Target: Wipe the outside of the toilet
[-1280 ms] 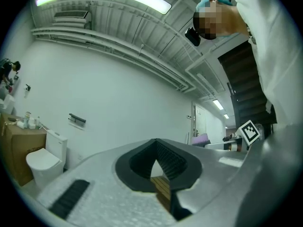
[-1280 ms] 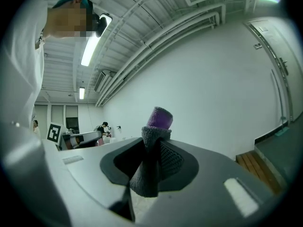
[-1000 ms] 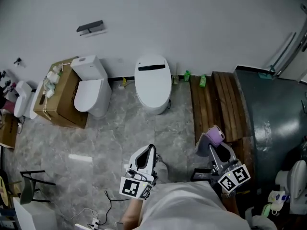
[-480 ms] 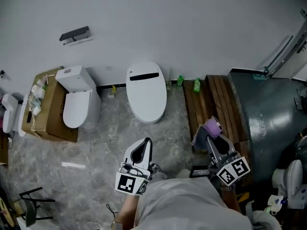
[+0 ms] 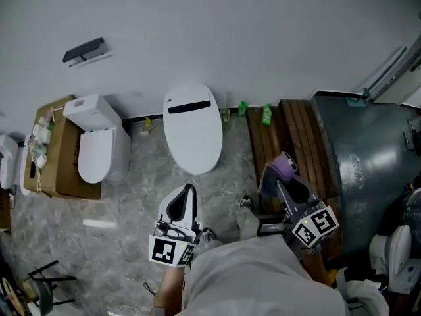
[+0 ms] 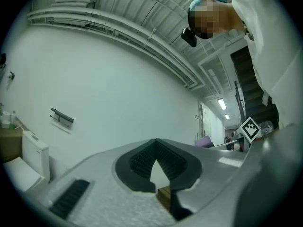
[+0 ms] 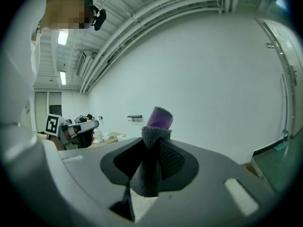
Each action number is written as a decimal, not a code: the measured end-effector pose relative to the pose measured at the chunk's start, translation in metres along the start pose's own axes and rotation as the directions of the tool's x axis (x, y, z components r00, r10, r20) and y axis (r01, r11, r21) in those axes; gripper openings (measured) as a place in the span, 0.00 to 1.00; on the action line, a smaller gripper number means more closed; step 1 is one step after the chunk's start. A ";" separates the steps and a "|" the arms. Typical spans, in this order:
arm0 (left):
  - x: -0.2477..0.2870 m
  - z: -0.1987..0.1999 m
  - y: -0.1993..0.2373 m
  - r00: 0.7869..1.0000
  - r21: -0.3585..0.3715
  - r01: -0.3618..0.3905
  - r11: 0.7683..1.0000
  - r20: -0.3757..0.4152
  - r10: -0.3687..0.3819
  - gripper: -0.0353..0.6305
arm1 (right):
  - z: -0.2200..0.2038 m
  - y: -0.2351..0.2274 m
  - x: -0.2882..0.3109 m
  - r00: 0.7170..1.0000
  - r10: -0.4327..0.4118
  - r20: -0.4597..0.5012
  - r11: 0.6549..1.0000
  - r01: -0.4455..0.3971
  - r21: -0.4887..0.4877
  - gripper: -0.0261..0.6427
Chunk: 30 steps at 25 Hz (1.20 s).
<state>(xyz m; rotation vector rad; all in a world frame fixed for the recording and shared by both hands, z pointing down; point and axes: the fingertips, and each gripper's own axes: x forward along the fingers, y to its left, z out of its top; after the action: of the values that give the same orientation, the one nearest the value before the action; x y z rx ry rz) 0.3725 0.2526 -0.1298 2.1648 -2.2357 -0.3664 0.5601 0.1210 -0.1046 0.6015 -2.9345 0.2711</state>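
We hold the cloth pinched in our right gripper and our left gripper pressed together on nothing, the toilet standing against the wall well ahead, and since only a narrow fold looks clamped, hard rubbing could tug it free.
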 end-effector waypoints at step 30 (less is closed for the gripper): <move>0.179 0.004 0.093 0.950 0.071 -0.299 0.952 0.119 0.290 0.06 | 0.055 -0.154 0.239 0.938 0.301 -0.171 0.917 -0.334 -0.218 0.18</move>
<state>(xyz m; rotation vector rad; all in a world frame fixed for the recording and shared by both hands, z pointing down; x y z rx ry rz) 0.2722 0.0780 -0.1457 1.8429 -2.6316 -0.3900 0.3989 -0.1196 -0.0955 0.0648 -2.8586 -0.0220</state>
